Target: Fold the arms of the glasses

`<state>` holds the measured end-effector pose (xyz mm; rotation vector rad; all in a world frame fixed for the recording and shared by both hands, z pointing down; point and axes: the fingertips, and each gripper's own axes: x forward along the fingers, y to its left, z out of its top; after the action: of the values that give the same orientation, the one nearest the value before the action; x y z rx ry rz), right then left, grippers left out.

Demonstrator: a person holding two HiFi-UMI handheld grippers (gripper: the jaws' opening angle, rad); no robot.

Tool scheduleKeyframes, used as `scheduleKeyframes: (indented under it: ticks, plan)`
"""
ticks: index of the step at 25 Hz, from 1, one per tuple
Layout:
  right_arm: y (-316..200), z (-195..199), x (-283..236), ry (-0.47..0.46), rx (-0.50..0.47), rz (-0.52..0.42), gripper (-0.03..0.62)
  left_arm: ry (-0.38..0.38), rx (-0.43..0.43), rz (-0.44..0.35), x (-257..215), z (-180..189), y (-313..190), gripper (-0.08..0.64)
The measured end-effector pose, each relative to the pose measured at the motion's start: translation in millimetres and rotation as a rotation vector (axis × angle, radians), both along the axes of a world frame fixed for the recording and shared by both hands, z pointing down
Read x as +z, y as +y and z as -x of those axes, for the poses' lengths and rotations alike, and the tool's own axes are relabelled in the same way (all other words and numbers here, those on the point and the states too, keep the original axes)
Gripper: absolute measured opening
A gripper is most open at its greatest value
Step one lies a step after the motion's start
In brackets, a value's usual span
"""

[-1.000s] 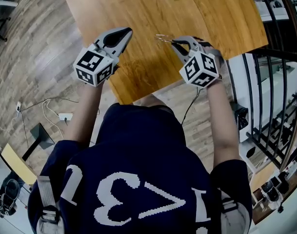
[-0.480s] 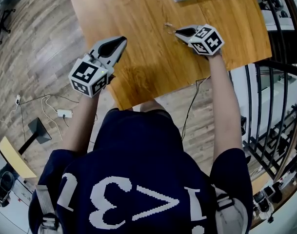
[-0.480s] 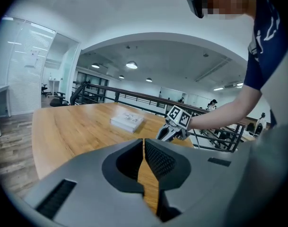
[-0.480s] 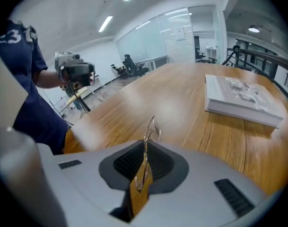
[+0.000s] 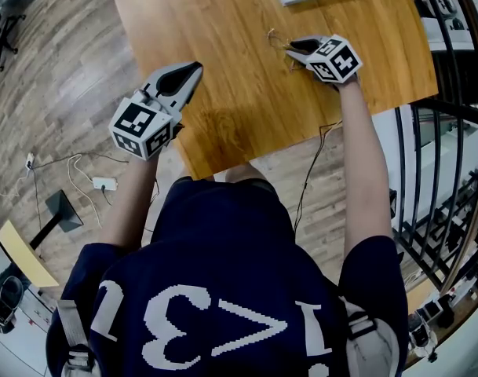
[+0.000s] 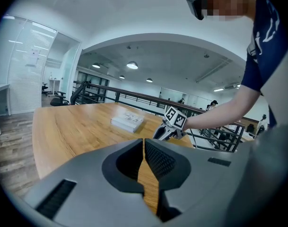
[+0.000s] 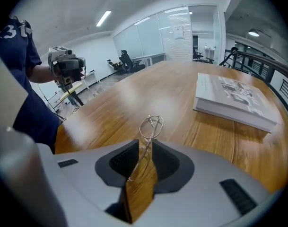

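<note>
Only in right gripper view: thin wire glasses (image 7: 151, 124) between right gripper (image 7: 144, 148) jaws, just been opening, now apart, pads off the wire. From head view, merely a faint glint at that tip. In left gripper (image 6: 144, 148) view: jaws together, nothing between. Below: wooden table (image 5: 246, 100), book (image 7: 233, 100) at far end; plank floor (image 5: 50, 77), railing (image 5: 450, 132) alongside.

Glasses (image 7: 151, 125): thin wire frame of pale metal with rounded rims. They sit on the wooden tabletop (image 7: 134, 91), seen edge-on with the rims overlapping. One arm runs back between the jaws of the right gripper (image 7: 144, 146), which have just been opening and stand apart, unclamped.
</note>
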<state>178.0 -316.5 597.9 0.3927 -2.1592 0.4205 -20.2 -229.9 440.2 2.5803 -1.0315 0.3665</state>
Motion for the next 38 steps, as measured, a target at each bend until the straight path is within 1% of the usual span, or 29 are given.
scheduleKeyframes:
  ticks: [3, 5, 7, 9, 12, 16, 19, 21, 26, 28, 31, 34, 38]
  plan:
    - [0, -3, -2, 0.001, 0.028, -0.032, 0.106, 0.003, -0.007, -0.013, -3, 2, 0, 0.025]
    - [-3, -6, -14, -0.022, 0.081, -0.086, 0.103, 0.009, -0.019, -0.029, -6, 2, -3, 0.025]
    - [-8, -10, -34, -0.079, 0.167, -0.151, 0.064, 0.015, -0.021, -0.046, -10, 1, -7, 0.025]
    - [-10, -16, -62, -0.162, 0.268, -0.216, 0.038, 0.014, -0.018, -0.064, -14, 0, -12, 0.025]
    - [-2, -24, -114, -0.281, 0.403, -0.322, 0.029, 0.014, -0.019, -0.104, -28, 2, -19, 0.025]
    - [26, -32, -183, -0.411, 0.56, -0.465, 0.025, 0.03, -0.04, -0.168, -51, 6, -27, 0.025]
    - [54, -36, -221, -0.479, 0.665, -0.551, 0.025, 0.046, -0.055, -0.207, -67, 9, -30, 0.025]
    - [71, -37, -240, -0.498, 0.716, -0.604, 0.025, 0.057, -0.065, -0.228, -76, 12, -32, 0.025]
    - [107, -41, -278, -0.489, 0.772, -0.727, 0.025, 0.074, -0.082, -0.279, -99, 17, -30, 0.025]
    - [120, -43, -291, -0.503, 0.803, -0.765, 0.025, 0.082, -0.091, -0.301, -109, 19, -25, 0.025]
    - [132, -44, -306, -0.543, 0.844, -0.802, 0.025, 0.093, -0.11, -0.342, -124, 22, -16, 0.025]
    - [138, -43, -316, -0.544, 0.847, -0.829, 0.025, 0.104, -0.117, -0.372, -136, 25, -10, 0.025]
    - [142, -44, -327, -0.555, 0.853, -0.854, 0.025, 0.11, -0.113, -0.39, -145, 24, -5, 0.025]
